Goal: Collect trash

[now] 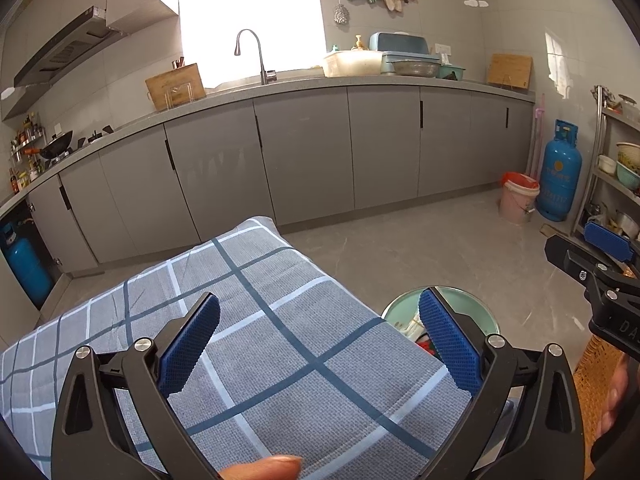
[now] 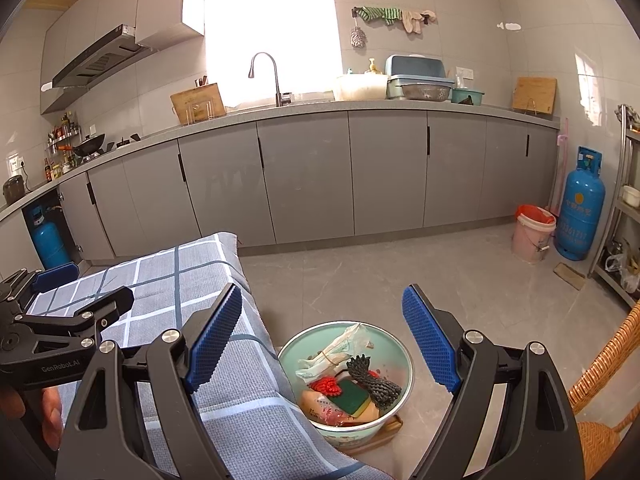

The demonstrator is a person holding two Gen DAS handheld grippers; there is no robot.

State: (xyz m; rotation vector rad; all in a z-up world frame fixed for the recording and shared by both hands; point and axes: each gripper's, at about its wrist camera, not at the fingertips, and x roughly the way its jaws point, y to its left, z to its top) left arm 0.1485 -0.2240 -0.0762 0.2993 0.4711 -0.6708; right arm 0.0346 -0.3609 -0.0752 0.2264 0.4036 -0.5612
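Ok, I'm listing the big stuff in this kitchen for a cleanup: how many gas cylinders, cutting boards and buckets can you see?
Blue gas cylinders: 2
Wooden cutting boards: 2
Pink bucket: 1
Total: 5

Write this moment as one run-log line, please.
left gripper: open, empty | right gripper: open, empty | basin: trash inside | checked cloth: bare

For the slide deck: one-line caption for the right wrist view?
Open right tongs above a green basin of trash beside a plaid-covered table.
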